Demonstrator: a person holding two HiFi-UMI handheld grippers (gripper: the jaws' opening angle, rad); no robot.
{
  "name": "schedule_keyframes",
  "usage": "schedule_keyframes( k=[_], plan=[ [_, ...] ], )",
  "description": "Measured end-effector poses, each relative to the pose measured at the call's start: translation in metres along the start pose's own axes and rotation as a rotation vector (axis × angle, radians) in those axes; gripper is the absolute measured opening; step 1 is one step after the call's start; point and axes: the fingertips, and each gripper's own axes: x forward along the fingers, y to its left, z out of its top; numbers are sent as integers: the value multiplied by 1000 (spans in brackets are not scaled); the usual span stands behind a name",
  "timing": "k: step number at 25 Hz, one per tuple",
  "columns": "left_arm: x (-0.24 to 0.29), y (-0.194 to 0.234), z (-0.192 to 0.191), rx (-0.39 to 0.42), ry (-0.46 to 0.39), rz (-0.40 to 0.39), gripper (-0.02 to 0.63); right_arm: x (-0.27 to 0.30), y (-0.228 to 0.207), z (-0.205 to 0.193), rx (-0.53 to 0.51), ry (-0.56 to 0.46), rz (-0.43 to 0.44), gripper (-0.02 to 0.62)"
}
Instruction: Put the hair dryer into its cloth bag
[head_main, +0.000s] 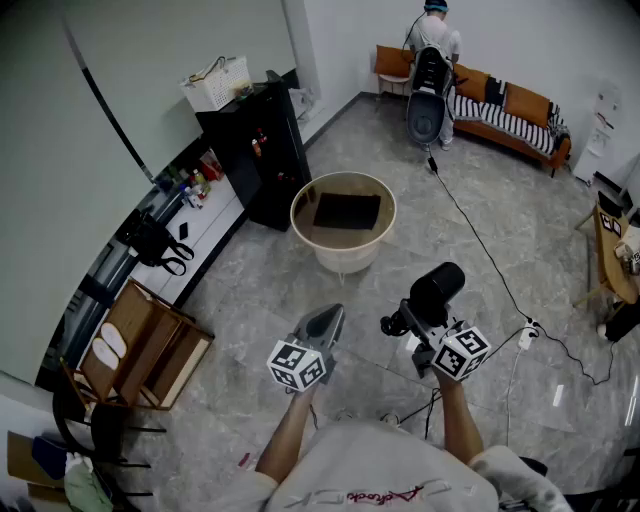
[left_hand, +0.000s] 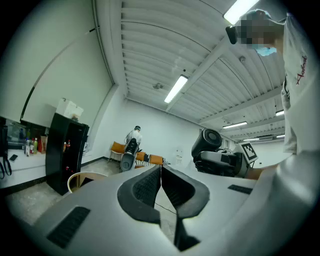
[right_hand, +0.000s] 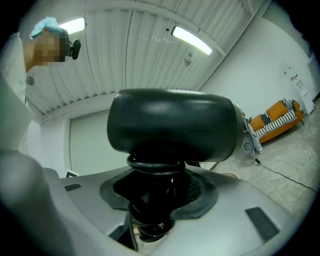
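The black hair dryer (head_main: 436, 288) stands upright in my right gripper (head_main: 415, 318), which is shut on its handle. In the right gripper view the dryer's head (right_hand: 170, 125) fills the middle and its cord is coiled round the handle between the jaws. My left gripper (head_main: 333, 312) is beside it on the left, shut with nothing between its pads (left_hand: 150, 187); from there the dryer (left_hand: 210, 142) shows at the right. Ahead on the floor sits a round beige tub (head_main: 305, 225) holding a flat black thing (head_main: 346, 211), possibly the cloth bag.
A black cabinet (head_main: 255, 150) with a white basket (head_main: 218, 82) on top stands left of the tub. A person (head_main: 435, 30) is at the back by an orange sofa (head_main: 510, 110). A cable (head_main: 480, 240) runs across the floor to a power strip (head_main: 527, 335). A wooden box (head_main: 150, 340) lies at the left.
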Motion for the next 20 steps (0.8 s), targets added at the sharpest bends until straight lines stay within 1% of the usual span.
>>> schedule_keyframes(
  k=[5,20],
  plan=[
    [4,-3,2,21,8,5,31,-2,-1,3,1,-2,0,202],
    [22,-29,-10,9,21,20,31,-24,-18,7,-22,40,21,204]
  ],
)
